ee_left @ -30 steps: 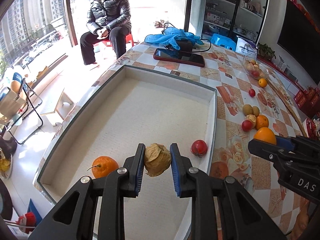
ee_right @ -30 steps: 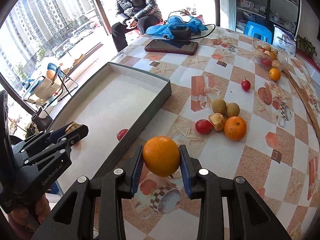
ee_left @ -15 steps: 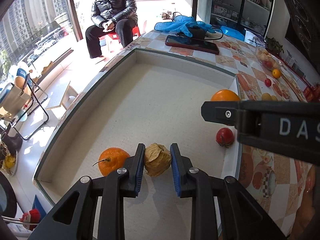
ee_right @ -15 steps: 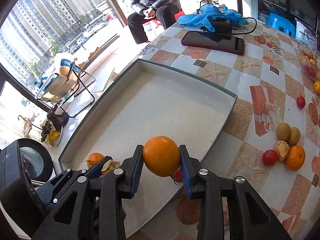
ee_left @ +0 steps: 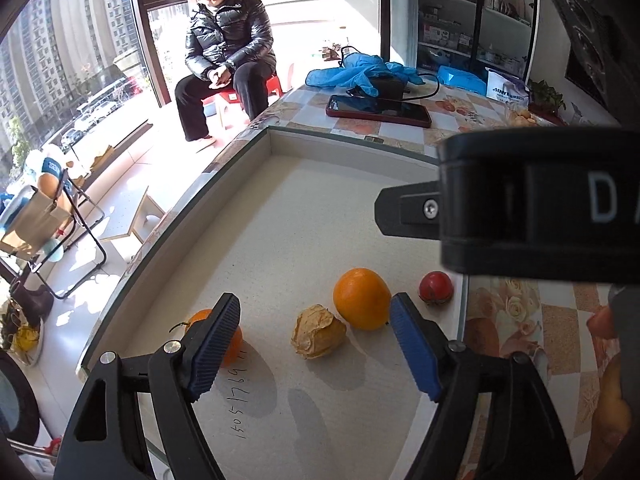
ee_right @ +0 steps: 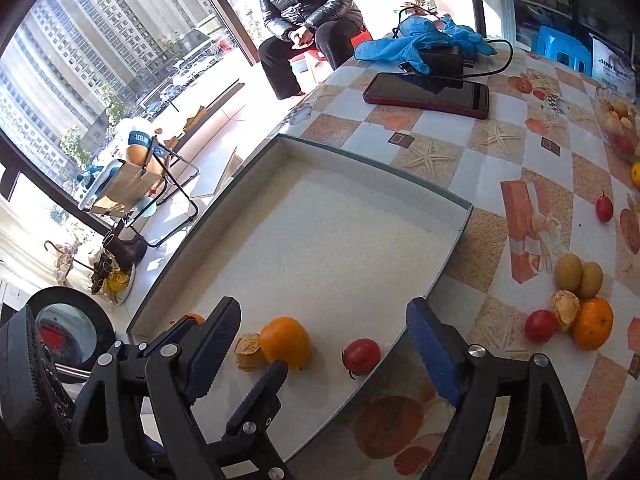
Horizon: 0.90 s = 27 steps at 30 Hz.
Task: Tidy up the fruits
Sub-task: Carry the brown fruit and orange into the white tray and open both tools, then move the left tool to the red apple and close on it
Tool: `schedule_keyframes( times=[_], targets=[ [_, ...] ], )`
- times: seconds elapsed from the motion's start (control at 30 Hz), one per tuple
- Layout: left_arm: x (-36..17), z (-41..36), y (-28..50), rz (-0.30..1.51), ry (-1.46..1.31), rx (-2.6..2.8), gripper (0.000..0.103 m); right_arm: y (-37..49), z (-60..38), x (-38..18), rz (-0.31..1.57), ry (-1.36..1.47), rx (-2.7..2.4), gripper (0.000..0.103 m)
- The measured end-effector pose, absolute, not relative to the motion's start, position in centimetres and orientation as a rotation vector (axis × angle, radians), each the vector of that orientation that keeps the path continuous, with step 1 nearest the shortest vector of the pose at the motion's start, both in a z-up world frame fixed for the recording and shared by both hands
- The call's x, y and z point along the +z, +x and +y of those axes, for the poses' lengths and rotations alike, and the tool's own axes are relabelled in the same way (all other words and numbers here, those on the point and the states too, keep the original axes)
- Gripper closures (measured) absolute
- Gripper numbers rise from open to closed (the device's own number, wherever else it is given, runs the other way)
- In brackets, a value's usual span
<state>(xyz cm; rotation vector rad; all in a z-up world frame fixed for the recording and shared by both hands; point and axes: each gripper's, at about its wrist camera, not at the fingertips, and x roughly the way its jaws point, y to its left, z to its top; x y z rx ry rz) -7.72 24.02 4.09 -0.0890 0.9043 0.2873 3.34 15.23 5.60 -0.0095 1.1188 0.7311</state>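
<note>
Sunlit tabletop (ee_right: 472, 148) with a patterned cloth carries a shallow tray (ee_left: 352, 148). On its floor lie a husk fruit (ee_left: 317, 332) and, just beside it, an orange (ee_left: 362, 298), with a red fruit (ee_left: 436, 287) near the tray's wall and a second orange (ee_left: 234, 340) behind the left claw (ee_left: 316, 356). Both claws have just been opening: the left stands apart around the husk fruit, pads clear; the right claw (ee_right: 324, 354) gapes, empty. More fruit (ee_right: 576, 304) lies outside the tray.
</note>
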Motion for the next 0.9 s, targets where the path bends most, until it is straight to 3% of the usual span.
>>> schedule_keyframes(
  times=[0.2,0.23,0.5,0.67,0.9],
  targets=[
    [5.3,22.3,-8.0,0.877,-0.060,0.257,0.023,3.6,9.5,7.2,1.047,0.035,0.609,0.015],
    [5.5,21.9,-8.1,0.872,-0.054,0.241,0.023,3.7,8.2,7.2,1.042,0.036,0.578,0.000],
    [6.8,15.7,-8.1,0.851,-0.020,0.047,0.022,2.9,-2.0,3.3,1.057,-0.025,0.320,0.000],
    [4.2,9.8,-7.5,0.904,0.075,-0.024,0.022,2.1,-7.0,-0.1,1.093,-0.030,0.187,0.000],
    [1.1,8.1,-3.4,0.969,0.048,0.036,0.023,-0.3,-8.0,-0.5,0.965,-0.091,0.157,0.000]
  ],
)
